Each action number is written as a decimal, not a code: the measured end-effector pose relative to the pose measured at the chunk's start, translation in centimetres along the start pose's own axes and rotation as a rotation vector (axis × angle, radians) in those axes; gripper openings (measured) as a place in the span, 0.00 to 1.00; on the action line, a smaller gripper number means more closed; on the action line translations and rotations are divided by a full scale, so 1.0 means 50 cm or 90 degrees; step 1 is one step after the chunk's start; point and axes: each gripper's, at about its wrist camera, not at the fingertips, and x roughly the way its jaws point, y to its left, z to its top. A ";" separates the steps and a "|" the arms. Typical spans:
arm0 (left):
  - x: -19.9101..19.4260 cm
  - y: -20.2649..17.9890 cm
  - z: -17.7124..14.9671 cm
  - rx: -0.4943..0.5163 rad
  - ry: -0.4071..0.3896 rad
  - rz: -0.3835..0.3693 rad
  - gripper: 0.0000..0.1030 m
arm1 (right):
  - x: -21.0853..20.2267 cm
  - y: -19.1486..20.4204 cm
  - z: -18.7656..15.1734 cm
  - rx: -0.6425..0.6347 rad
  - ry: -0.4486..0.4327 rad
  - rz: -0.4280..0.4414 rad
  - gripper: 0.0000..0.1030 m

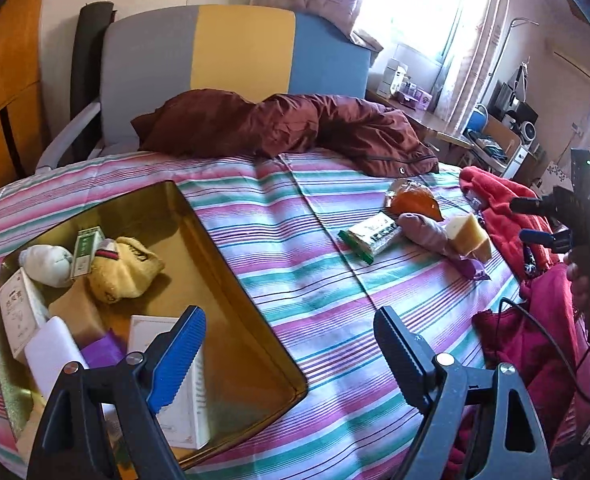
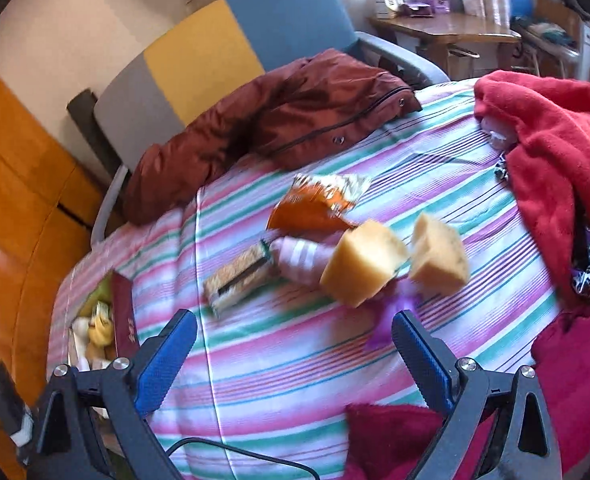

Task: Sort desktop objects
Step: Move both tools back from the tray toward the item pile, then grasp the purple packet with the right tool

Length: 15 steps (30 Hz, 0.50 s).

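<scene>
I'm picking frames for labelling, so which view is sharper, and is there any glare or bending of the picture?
Left wrist view: sharp, the gold tray and the striped sheet crisp; the window is blown out white. Right wrist view: smeared by motion, the two sponges and the orange packet soft-edged. Both views: fisheye bending and dark corners.

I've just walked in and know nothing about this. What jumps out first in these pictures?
The striped bedspread fills both views. A gold box on its left already holds rolled socks and small cartons. Towards the right lies a loose cluster: an orange snack packet, two yellow sponges and a pink sock, beside red clothing.
</scene>
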 end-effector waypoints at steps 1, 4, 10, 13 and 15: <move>0.002 -0.004 0.001 0.002 0.002 -0.002 0.85 | -0.001 -0.004 0.003 -0.002 -0.001 0.001 0.96; 0.012 -0.020 0.004 0.013 0.006 -0.008 0.85 | 0.028 -0.016 0.003 -0.014 0.039 -0.031 0.88; 0.027 -0.046 0.012 0.035 0.015 -0.023 0.85 | 0.135 -0.062 -0.001 -0.032 0.165 -0.106 0.72; 0.035 -0.062 0.020 0.051 0.020 -0.037 0.85 | 0.183 -0.094 0.003 -0.004 0.210 -0.142 0.71; 0.041 -0.074 0.024 0.065 0.021 -0.041 0.85 | 0.192 -0.103 0.014 0.003 0.209 -0.143 0.71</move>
